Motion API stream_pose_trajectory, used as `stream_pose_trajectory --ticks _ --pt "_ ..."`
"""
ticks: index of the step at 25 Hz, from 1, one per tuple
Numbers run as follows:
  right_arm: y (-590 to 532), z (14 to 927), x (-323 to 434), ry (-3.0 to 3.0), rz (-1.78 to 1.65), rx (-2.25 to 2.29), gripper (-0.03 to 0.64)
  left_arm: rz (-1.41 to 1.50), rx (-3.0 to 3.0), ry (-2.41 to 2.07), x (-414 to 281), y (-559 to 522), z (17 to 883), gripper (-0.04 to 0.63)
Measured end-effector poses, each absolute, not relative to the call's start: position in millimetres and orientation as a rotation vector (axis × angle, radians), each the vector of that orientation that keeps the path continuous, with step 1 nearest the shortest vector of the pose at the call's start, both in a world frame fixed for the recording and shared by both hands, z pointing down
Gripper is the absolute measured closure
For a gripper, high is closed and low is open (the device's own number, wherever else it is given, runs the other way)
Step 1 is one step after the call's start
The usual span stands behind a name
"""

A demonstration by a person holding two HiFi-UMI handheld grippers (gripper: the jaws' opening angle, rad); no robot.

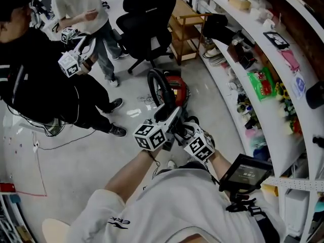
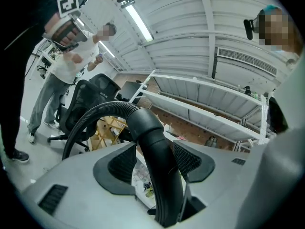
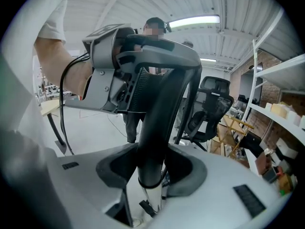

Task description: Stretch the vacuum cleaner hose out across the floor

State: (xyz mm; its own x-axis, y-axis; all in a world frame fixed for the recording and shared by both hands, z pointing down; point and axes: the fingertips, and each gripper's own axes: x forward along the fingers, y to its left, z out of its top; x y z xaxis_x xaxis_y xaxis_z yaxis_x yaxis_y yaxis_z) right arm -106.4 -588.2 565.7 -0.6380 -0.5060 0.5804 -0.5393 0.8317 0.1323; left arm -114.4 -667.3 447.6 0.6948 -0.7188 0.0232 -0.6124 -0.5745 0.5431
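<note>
A red vacuum cleaner (image 1: pixel 175 88) stands on the floor ahead of me. Its black ribbed hose (image 1: pixel 154 80) arcs up from it to a smooth black end tube (image 1: pixel 168 105) held in front of my chest. My left gripper (image 1: pixel 171 119) is shut on that tube, which fills the gap between the pads in the left gripper view (image 2: pixel 157 166); the ribbed hose (image 2: pixel 95 113) loops away to the left there. My right gripper (image 1: pixel 185 131) sits just beside it, shut on the same tube (image 3: pixel 153 142) lower down, with the left gripper (image 3: pixel 119 66) seen above it.
A person in black (image 1: pixel 45 90) holding other grippers and a person in a white shirt (image 1: pixel 81 6) stand at the left. A black office chair (image 1: pixel 147 27) and a wooden rack (image 1: pixel 187 32) are beyond the vacuum cleaner. Curved white shelves (image 1: pixel 238 120) with goods line the right. Thin cables (image 1: pixel 61 145) lie on the floor.
</note>
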Motion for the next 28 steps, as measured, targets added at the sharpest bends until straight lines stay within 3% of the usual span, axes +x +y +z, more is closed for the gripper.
stream_pose_trajectory --ticks 28 --pt "-405.2 562.7 -17.4 -2.47 0.023 0.652 0.454 -0.273 2.338 -1.202 -30.9 -480.7 445.4 0.36"
